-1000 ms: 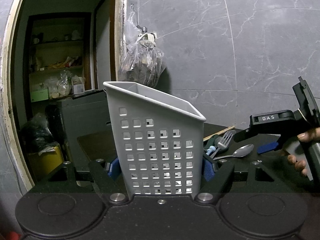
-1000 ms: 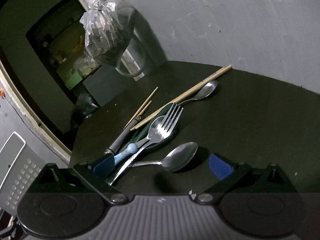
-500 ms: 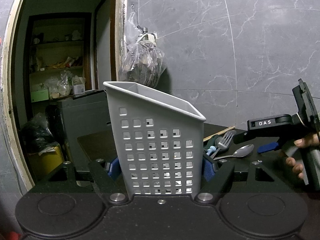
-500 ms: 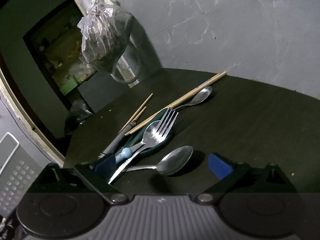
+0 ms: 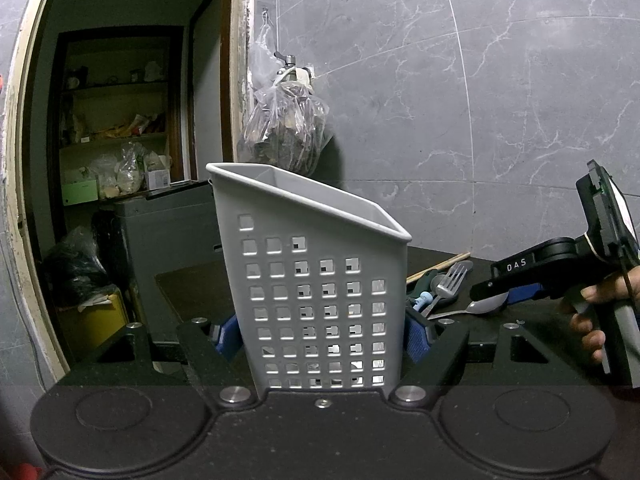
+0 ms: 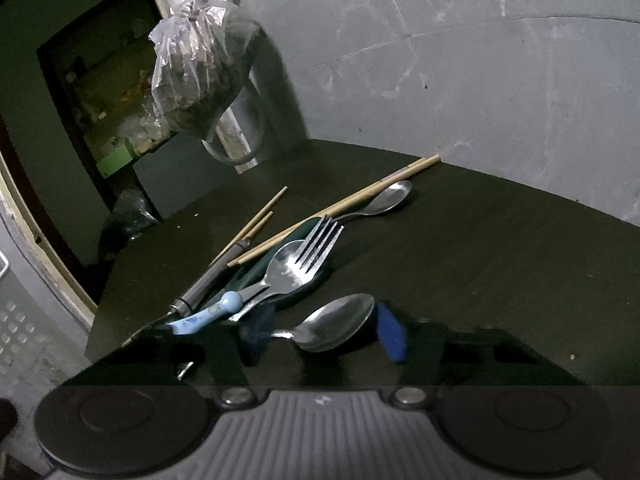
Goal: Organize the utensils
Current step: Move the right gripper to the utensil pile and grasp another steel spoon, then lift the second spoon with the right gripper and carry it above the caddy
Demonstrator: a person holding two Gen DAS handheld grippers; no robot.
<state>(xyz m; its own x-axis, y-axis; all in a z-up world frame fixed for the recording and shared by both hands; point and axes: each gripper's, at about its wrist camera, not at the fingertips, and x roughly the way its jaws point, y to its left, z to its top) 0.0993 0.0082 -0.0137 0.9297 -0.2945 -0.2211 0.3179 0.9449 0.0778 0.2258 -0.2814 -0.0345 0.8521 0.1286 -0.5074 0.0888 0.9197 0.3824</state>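
Note:
A grey perforated utensil basket [image 5: 308, 280] stands upright on the dark table, and my left gripper [image 5: 322, 334] is shut on its lower sides with the blue pads [image 5: 416, 336] pressing the walls. To its right lies a pile of utensils. In the right wrist view the nearest steel spoon [image 6: 336, 322] lies with its bowl between the blue pads [image 6: 392, 336] of my right gripper [image 6: 324, 334]. Those jaws are closing on it, and I see no firm press. The same right gripper [image 5: 500, 296] shows in the left wrist view, low over the spoon [image 5: 486, 305].
Behind the spoon lie a fork [image 6: 316, 244], another spoon [image 6: 388, 198], wooden chopsticks [image 6: 340, 204], a blue-handled utensil [image 6: 204, 316] and a dark-handled tool [image 6: 212, 276]. A plastic bag [image 6: 196, 72] hangs on the grey wall. A hand [image 5: 592, 320] holds the right gripper.
The right gripper's jaws have narrowed from wide apart to just either side of the near spoon, and it has tipped down slightly. The left gripper and basket have not moved.

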